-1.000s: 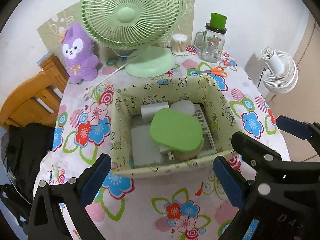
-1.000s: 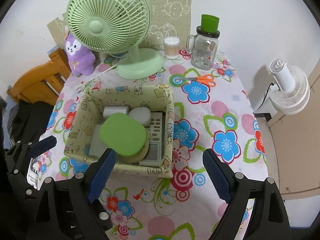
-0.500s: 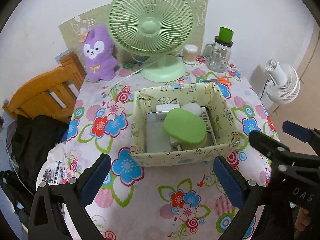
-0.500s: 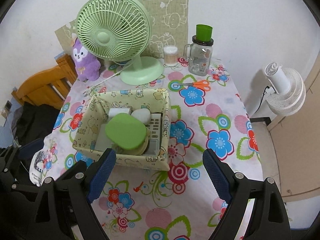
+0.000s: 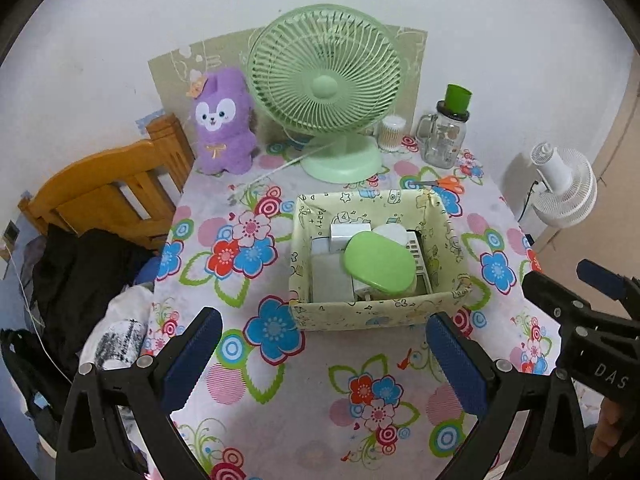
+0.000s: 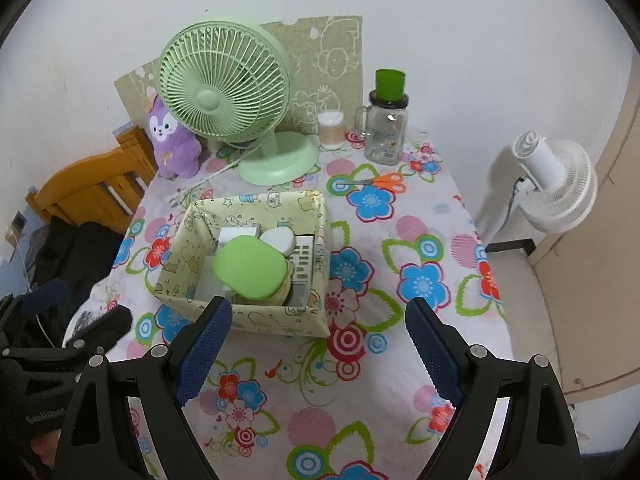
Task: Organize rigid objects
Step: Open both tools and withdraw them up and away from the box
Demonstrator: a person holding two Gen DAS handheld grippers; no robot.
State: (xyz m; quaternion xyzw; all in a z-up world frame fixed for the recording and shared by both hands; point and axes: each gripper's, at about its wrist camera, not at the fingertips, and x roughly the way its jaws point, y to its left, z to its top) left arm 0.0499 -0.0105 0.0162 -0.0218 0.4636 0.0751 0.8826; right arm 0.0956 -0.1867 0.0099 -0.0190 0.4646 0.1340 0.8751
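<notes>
A pale yellow patterned storage box (image 5: 372, 314) (image 6: 240, 318) stands mid-table on the flowered cloth. Inside it lie a green oval lidded case (image 5: 378, 262) (image 6: 250, 266), a white rounded object (image 5: 394, 232) (image 6: 278, 240), a white block (image 5: 350, 232), a grey flat pad (image 5: 330, 280) and a remote-like white device (image 6: 302, 258). My left gripper (image 5: 322, 336) hangs open above the table, nearer than the box, with nothing between its blue pads. Above the cloth, near and right of the box, my right gripper (image 6: 318, 328) is open and empty too.
At the back stand a green desk fan (image 5: 326, 92), a purple plush toy (image 5: 224, 120), a cotton-swab jar (image 5: 392, 132), a glass mug with green lid (image 5: 446, 134) and orange scissors (image 6: 380, 180). A wooden chair (image 5: 108, 188) is left, a white fan (image 6: 554, 184) right.
Both grippers have pulled back and up from the box, which now looks smaller and farther. More of the table and wall shows. Both stay open.
</notes>
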